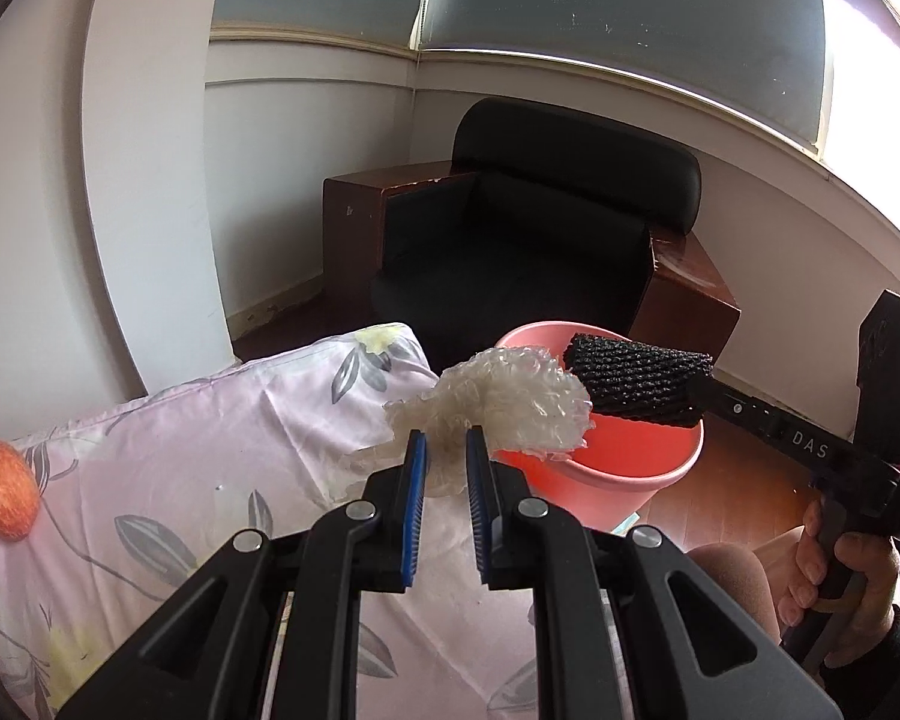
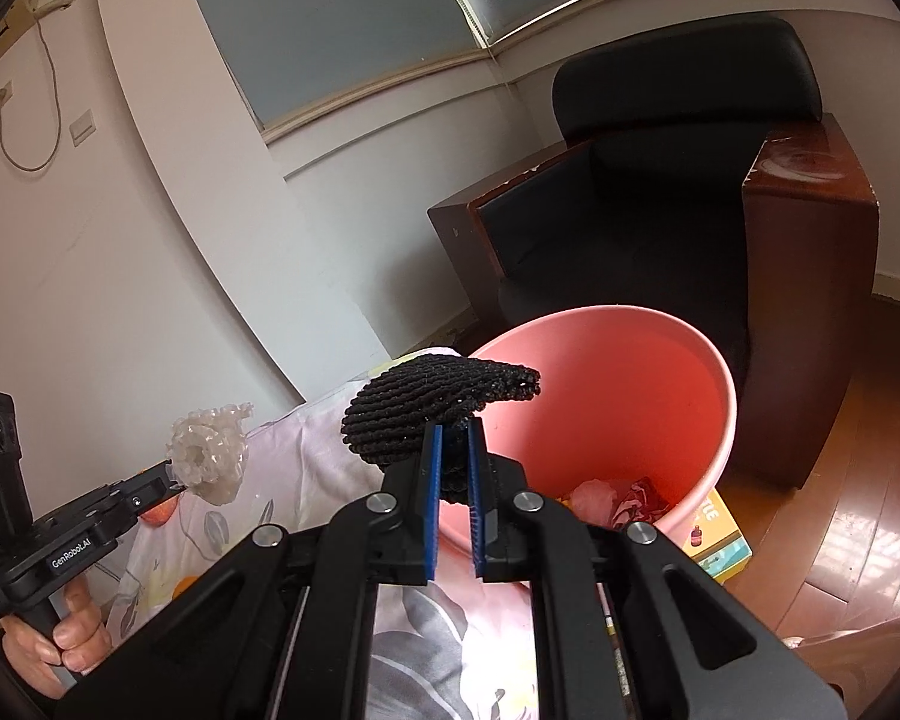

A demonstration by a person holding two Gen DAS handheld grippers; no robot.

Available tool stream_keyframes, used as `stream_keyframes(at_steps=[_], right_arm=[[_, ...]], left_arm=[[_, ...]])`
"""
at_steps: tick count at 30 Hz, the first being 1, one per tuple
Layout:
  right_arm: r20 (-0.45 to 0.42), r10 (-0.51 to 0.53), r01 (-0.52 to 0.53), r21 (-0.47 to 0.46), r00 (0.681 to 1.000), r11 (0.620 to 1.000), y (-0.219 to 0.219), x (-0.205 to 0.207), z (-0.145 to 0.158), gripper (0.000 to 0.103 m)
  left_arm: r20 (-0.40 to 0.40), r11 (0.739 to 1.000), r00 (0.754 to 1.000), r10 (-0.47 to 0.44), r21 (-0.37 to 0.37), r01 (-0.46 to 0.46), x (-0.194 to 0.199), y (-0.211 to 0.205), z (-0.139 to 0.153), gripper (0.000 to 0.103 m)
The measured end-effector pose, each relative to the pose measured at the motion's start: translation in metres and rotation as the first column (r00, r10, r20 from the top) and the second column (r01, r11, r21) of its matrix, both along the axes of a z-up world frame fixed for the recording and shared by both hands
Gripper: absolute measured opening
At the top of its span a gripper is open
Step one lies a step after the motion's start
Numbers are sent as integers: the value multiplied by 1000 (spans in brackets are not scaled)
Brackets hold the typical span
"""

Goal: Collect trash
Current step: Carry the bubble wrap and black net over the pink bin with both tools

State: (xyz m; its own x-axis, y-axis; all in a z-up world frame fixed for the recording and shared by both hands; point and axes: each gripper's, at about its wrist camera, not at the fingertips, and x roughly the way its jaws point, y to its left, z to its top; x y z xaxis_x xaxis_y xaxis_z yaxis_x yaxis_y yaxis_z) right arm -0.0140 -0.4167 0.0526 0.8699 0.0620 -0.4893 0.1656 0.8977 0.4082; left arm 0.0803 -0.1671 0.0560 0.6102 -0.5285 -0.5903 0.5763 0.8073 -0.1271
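Left gripper [image 1: 447, 441] (marked "GenRobot.AI") pinches white foam net [image 1: 498, 408]; right gripper [image 2: 455, 435] pinches black net [image 2: 426, 414].

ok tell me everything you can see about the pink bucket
The pink bucket is a round, smooth, plastic-looking bin, open-topped and upright on the wooden floor beside the flowered bedding, in front of a dark armchair. Crumpled pink and red scraps lie at its bottom. Its base seems to rest partly on a yellow box. The right gripper holds a black foam net over its rim; nothing visibly touches the rim.
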Motion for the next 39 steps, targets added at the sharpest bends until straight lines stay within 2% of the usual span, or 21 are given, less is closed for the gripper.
stream_keyframes(at_steps=[23, 31, 39], right_arm=[[-10, -87, 87, -14, 996, 996, -24, -8, -5, 9], [-28, -127, 126, -28, 992, 992, -36, -9, -9, 9], [-66, -178, 174, -59, 982, 983, -49, -10, -19, 9]], left_arm=[[39, 995, 994, -97, 37, 96, 11, -71, 2, 13], [31, 989, 991, -128, 74, 125, 18, -103, -10, 13], [-1, 978, 991, -131, 162, 129, 28, -132, -34, 13]])
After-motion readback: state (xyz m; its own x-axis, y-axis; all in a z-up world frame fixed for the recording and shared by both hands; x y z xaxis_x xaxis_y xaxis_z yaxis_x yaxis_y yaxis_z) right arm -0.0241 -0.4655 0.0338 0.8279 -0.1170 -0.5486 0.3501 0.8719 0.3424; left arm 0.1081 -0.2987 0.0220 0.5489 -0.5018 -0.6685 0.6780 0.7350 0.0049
